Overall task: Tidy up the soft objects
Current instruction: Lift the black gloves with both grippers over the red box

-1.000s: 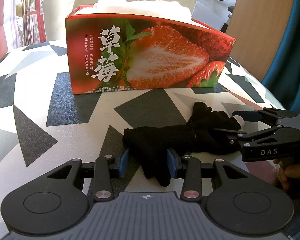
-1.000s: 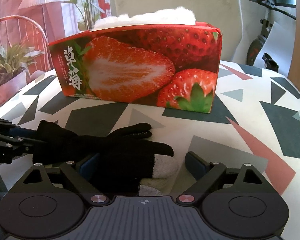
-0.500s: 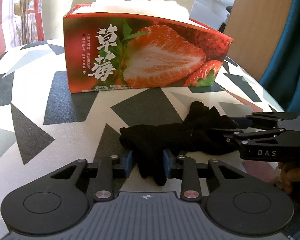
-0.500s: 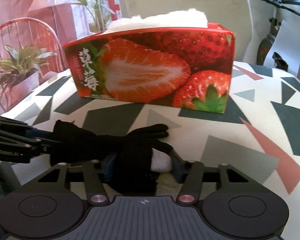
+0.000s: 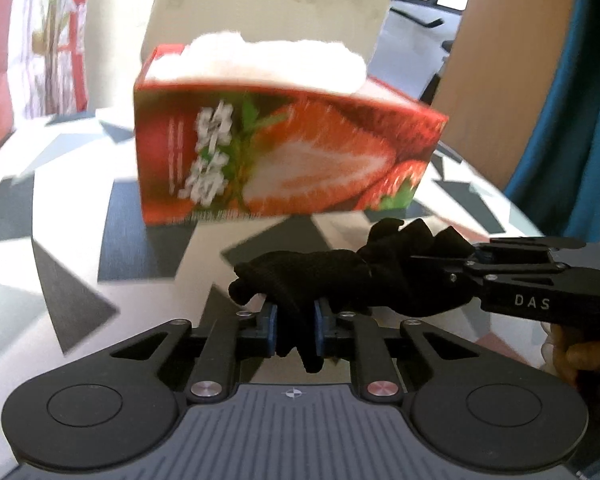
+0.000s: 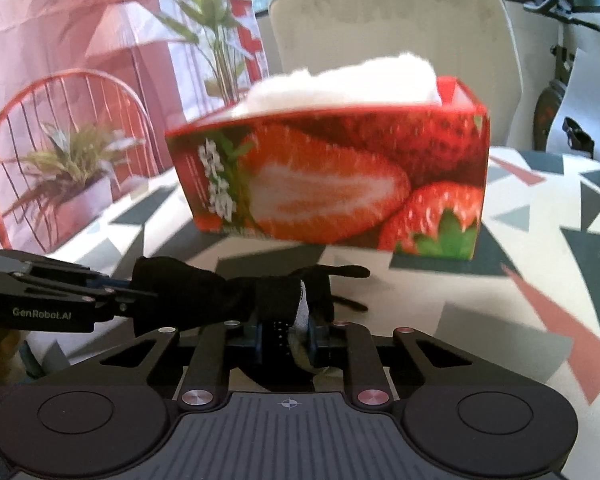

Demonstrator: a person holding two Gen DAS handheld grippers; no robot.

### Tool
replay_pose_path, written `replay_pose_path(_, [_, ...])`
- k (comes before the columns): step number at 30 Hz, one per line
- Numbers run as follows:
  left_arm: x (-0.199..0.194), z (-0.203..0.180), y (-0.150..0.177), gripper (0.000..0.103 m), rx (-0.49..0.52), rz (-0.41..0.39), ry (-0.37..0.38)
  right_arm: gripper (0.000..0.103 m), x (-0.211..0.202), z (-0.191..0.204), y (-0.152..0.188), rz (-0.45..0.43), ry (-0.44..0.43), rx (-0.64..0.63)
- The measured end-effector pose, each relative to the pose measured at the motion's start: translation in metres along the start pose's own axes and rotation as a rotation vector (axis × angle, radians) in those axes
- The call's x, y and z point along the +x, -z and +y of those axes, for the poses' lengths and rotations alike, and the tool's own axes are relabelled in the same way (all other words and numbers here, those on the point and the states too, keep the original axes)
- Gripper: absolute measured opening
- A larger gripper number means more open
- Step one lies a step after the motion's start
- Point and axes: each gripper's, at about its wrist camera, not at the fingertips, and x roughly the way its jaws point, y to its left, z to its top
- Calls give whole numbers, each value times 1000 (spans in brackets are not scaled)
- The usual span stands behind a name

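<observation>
Black glove (image 5: 324,280) hangs stretched between your two grippers, above the patterned table (image 5: 60,240), before the strawberry box (image 5: 284,152). Your left gripper (image 5: 296,330) and right gripper (image 6: 286,334) both reach forward level, jaws clamped on opposite ends. A second ago the glove lay on the table.

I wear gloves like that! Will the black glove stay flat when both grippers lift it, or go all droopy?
Probably droopy: the black glove already bunches and sags between the left gripper and right gripper. Its loose fingers dangle below the pads, so it seems light and floppy.
</observation>
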Motion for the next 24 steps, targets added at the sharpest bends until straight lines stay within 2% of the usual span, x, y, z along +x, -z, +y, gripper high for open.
replay_pose_path(4, [-22, -2, -30, 18, 24, -95, 22, 17, -13, 0, -24, -68, 0, -17])
replay_pose_path(9, [-45, -2, -76, 18, 32, -211, 33, 17, -28, -2, -72, -167, -14, -38])
replay_pose_path(14, [-39, 7, -126, 19, 0, -260, 14, 17, -23, -6, -127, -238, -12, -67])
replay_pose_path(18, [-14, 18, -158, 18, -44, -226, 4, 17, -1, -12, -167, -233, 0, -85])
replay_pose_path(22, [17, 35, -173, 18, -88, -127, 8, 18, 37, -32, -194, -113, 7, -18])
replay_pose_path(24, [32, 42, -174, 19, -109, -75, 7, 18, 53, -41, -195, -69, 16, 33])
